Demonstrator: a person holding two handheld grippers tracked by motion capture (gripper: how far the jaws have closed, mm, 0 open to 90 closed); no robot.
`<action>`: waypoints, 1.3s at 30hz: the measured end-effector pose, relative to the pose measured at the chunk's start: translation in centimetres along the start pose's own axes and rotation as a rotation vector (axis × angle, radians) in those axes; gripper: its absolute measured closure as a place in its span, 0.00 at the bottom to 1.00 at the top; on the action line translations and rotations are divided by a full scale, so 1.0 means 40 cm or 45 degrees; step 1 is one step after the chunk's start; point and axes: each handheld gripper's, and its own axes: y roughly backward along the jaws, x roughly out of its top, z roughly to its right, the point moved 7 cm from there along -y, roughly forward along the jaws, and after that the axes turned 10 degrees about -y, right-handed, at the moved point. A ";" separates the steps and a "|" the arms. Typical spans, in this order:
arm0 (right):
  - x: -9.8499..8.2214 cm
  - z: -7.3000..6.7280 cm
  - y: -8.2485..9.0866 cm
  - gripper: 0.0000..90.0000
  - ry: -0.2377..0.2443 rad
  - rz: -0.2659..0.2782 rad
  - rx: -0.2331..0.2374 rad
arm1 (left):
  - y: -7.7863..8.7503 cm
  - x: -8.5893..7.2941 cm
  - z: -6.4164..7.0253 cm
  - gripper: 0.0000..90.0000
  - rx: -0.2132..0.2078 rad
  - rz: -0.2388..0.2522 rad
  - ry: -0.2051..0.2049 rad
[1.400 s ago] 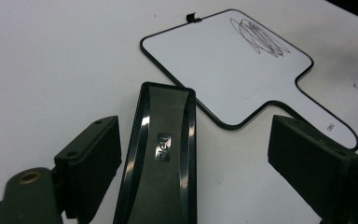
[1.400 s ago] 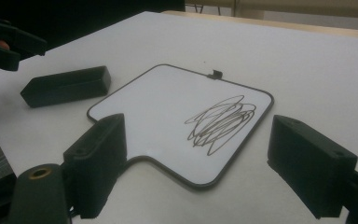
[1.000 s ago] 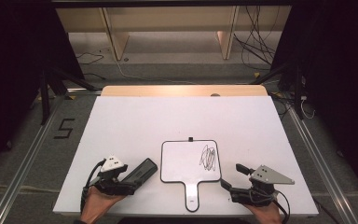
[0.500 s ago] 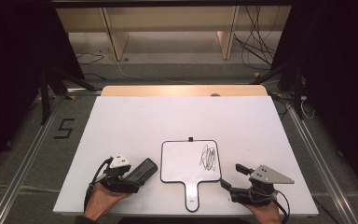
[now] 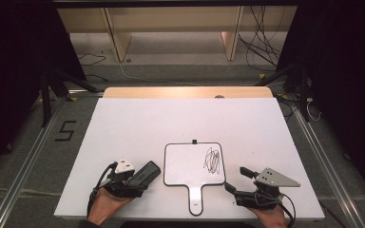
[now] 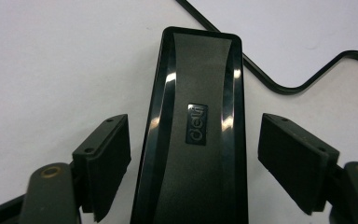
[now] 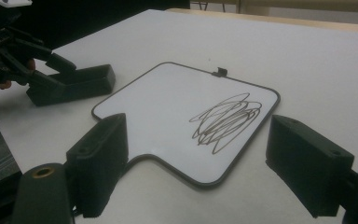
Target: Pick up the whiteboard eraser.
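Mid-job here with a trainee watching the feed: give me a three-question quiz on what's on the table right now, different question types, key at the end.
1. True or false: the left hand-held gripper has its jaws clamped tight on the black eraser.
2. Multiple choice: the black scribble sits on which part of the small whiteboard, seen from the high view? A) left half B) right half C) the handle
3. Fill in: the right hand-held gripper is ____ (open/shut), with the whiteboard's near edge ahead of it.

Key:
1. False: the eraser lies between the jaws, but a gap shows on both sides.
2. B
3. open
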 end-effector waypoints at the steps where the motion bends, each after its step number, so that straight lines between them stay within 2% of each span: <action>1: 0.000 0.000 0.000 0.24 0.000 0.000 0.000 | 0.000 0.000 0.000 0.28 0.000 -0.001 0.003; 8: 0.000 0.001 0.000 0.25 -0.001 0.000 0.003 | -0.003 -0.002 -0.002 0.36 -0.004 -0.015 0.002; 17: 0.001 0.002 0.000 0.25 -0.004 0.000 0.002 | -0.011 -0.002 -0.002 0.42 -0.011 -0.048 -0.031; 20: 0.001 0.002 -0.001 0.25 -0.005 0.000 0.003 | -0.009 0.000 -0.002 0.44 -0.005 -0.039 -0.044; 30: 0.002 0.003 0.001 0.25 -0.005 0.001 0.002 | -0.007 0.004 0.001 0.45 -0.008 -0.041 -0.107; 36: 0.002 0.005 0.002 0.26 -0.008 0.003 -0.001 | -0.002 0.007 0.002 0.45 -0.031 -0.040 -0.094; 39: 0.003 0.006 0.002 0.26 -0.009 0.003 -0.003 | -0.001 0.009 0.002 0.45 -0.024 -0.039 -0.099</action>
